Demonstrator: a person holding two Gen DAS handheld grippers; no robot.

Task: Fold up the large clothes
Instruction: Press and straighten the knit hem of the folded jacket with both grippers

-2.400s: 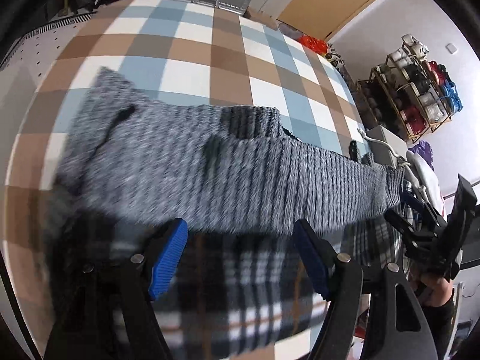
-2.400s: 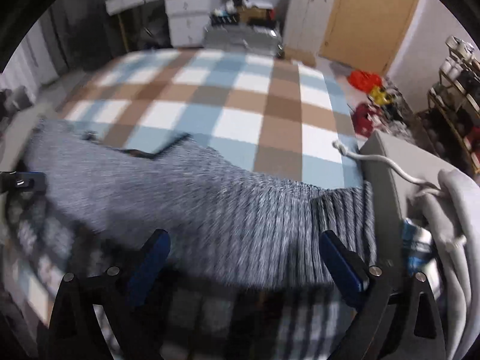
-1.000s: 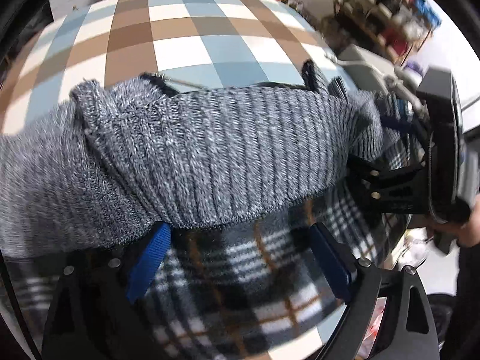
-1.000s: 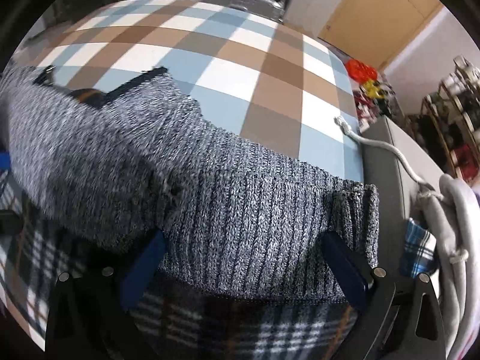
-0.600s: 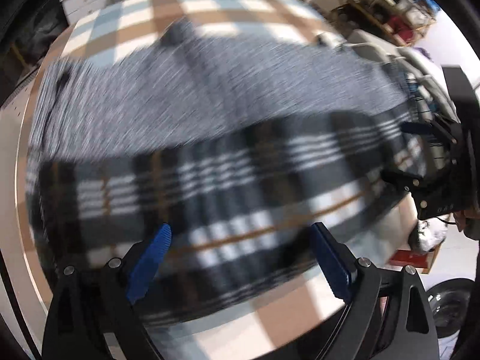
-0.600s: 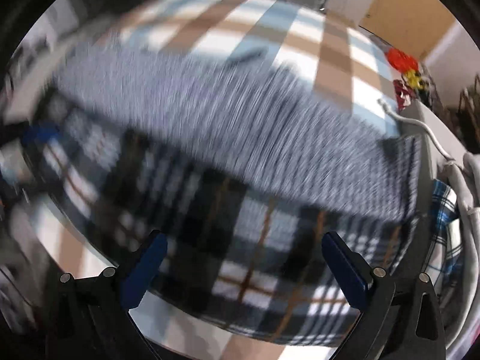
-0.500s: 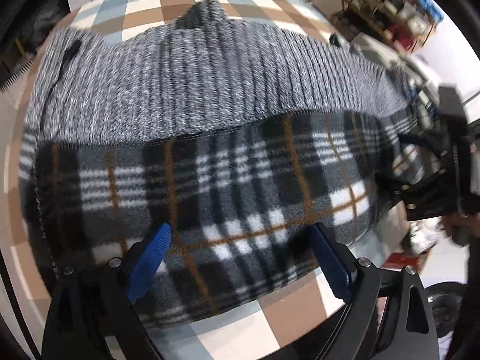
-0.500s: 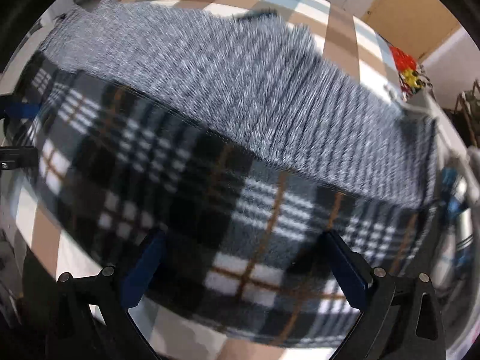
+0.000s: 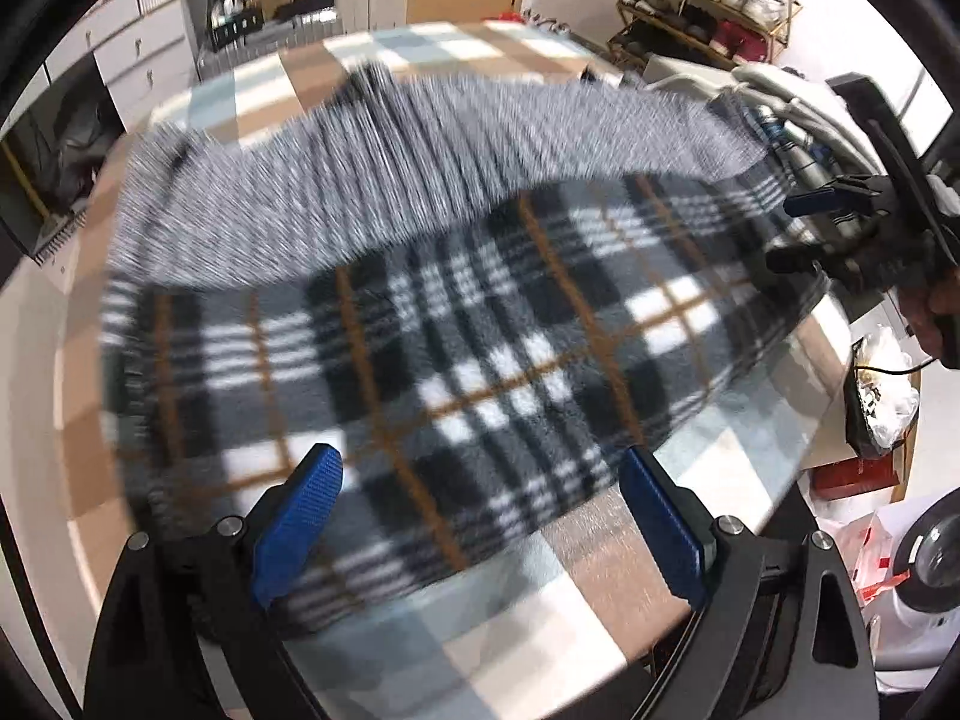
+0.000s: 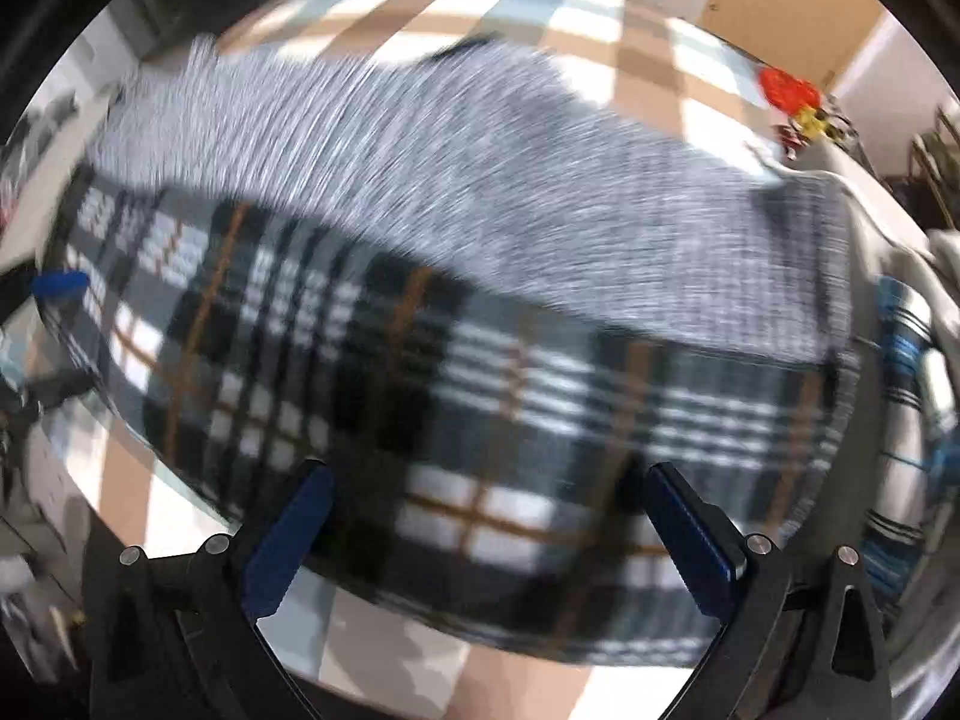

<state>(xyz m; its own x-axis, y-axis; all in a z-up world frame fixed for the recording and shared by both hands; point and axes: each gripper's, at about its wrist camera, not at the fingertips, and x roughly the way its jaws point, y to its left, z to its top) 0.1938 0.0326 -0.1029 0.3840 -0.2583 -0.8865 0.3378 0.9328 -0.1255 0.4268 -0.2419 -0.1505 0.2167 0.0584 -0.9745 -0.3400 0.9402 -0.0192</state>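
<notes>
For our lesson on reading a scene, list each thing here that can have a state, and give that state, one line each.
Grey knit sweater: folded, lying across the far part of the plaid garment.
Plaid fleece garment: spread flat on the checked cover, near part uncovered.
Left claw: open, empty.
Right claw: open, empty.

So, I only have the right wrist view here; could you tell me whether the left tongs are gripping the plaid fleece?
Observer: No. The left tongs are open over the near edge of the plaid fleece, pinching nothing.
Operator: Thank you. How do my right tongs look from that side?
Observer: The right tongs are open at the fleece's right edge, with a hand on the handle.
Operator: Is there anything beyond that edge?
Observer: A black bag with white contents sits just past the corner.
</notes>
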